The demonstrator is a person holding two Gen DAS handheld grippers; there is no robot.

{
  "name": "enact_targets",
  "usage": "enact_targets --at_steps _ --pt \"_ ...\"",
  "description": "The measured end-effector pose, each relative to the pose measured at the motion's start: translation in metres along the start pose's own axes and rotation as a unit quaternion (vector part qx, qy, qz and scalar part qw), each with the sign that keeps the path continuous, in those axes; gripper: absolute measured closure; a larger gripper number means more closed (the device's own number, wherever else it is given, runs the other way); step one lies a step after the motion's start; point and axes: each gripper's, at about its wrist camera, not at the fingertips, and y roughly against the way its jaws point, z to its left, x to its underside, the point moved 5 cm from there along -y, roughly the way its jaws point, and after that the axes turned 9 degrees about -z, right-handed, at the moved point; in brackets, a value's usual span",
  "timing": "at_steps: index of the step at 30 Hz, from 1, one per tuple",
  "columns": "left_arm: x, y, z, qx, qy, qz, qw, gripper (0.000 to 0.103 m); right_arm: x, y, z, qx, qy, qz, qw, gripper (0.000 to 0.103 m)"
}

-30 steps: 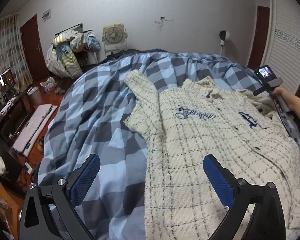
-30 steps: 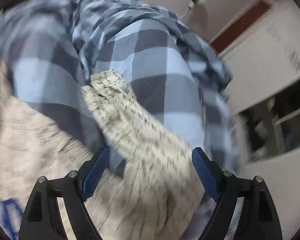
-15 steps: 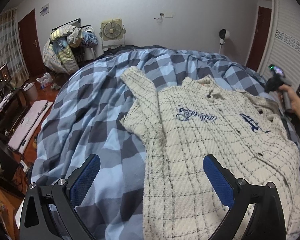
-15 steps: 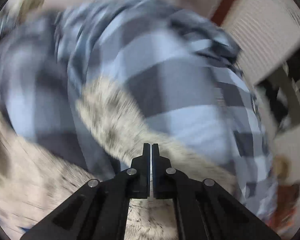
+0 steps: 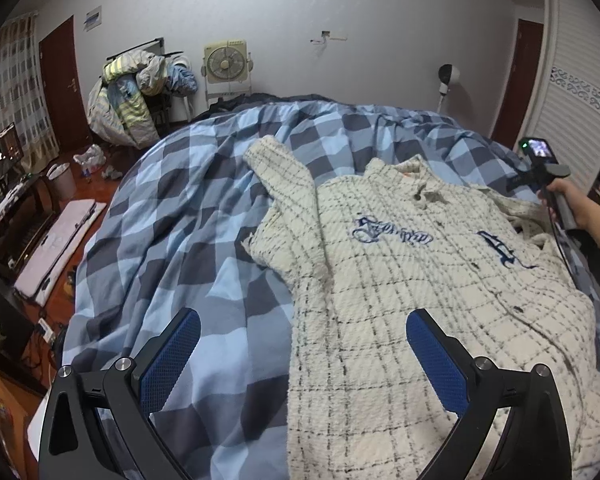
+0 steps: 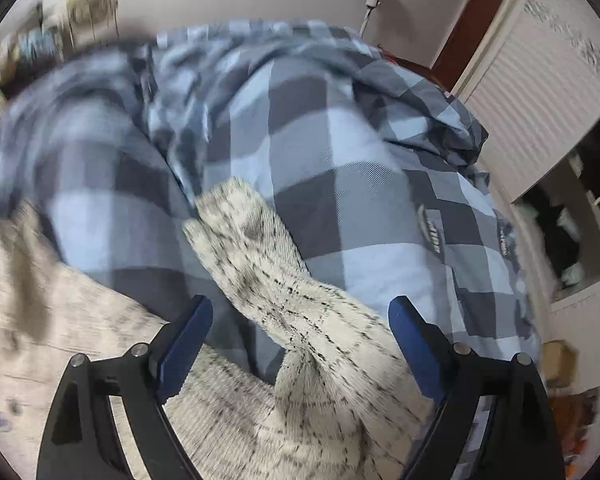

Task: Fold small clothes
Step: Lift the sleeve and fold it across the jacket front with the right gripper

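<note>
Right tongs [image 6: 300, 344] just reopened wide, jacket sleeve [image 6: 260, 264] lying between (unpinched), left tongs [image 5: 302, 356] open over jacket's edge.

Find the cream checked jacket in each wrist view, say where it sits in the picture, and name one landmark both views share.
Left wrist view: the cream checked jacket fills the centre and lower right, laid front up, one sleeve reaching up and left.
Right wrist view: the jacket covers the bottom and lower left; a sleeve runs up the middle between the open jaws.
Shared landmark: the blue checked duvet under it.
</note>
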Motion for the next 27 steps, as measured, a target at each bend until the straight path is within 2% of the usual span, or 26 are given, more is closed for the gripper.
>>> enact_targets --at_steps 2,5,8,11,12,13,14,15,16,17,19,21,24,27 --pt "0.003 -0.004 0.001 -0.001 0.001 0.006 1.0 0.0 0.002 -0.019 0.014 0.042 0.052 0.012 0.998 0.016" --pt "0.006 -0.011 0.003 -0.002 0.004 0.017 0.9998 0.0 0.002 -0.034 0.031 0.089 0.129 -0.001 0.988 0.016" --pt "0.007 -0.016 0.006 -0.002 0.01 0.023 0.9997 0.0 0.005 -0.052 0.047 0.104 0.181 0.004 0.978 0.016" --pt "0.008 -0.02 0.007 0.0 0.014 0.028 0.9995 0.0 0.008 -0.069 0.053 0.107 0.2 0.014 0.974 0.016" --pt "0.009 -0.022 0.006 -0.001 0.014 0.03 0.9995 0.0 0.009 -0.072 0.053 0.103 0.196 0.019 0.975 0.016" --pt "0.01 -0.024 0.006 -0.002 0.014 0.032 0.9994 0.0 0.01 -0.078 0.048 0.097 0.182 0.033 0.978 0.024" --pt "0.01 -0.025 0.006 -0.002 0.014 0.033 0.9993 0.0 0.012 -0.081 0.044 0.089 0.168 0.044 0.981 0.051" --pt "0.011 -0.027 0.005 -0.001 0.017 0.035 0.9992 0.0 0.013 -0.084 0.038 0.079 0.151 0.059 0.984 0.07" --pt "0.011 -0.028 0.006 0.002 0.019 0.037 0.9991 0.0 0.016 -0.087 0.029 0.07 0.129 0.082 0.986 0.099" --pt "0.012 -0.028 0.004 0.005 0.021 0.038 0.999 0.0 0.018 -0.089 0.021 0.06 0.109 0.095 0.988 0.098" --pt "0.012 -0.028 0.002 0.01 0.02 0.036 0.9991 0.0 0.016 -0.079 0.007 0.035 0.073 0.086 0.993 0.099" --pt "0.011 -0.024 -0.001 0.014 0.015 0.03 0.9994 0.0 0.007 -0.059 -0.012 0.009 0.024 0.057 0.998 0.099" --pt "0.007 -0.018 -0.004 0.02 0.018 0.017 0.9995 0.0 -0.009 -0.021 -0.048 -0.024 -0.053 0.009 0.998 0.099" --pt "0.003 -0.009 -0.005 0.033 0.027 -0.002 0.9991 0.0 -0.027 0.026 -0.084 -0.007 -0.086 -0.045 0.995 0.099"
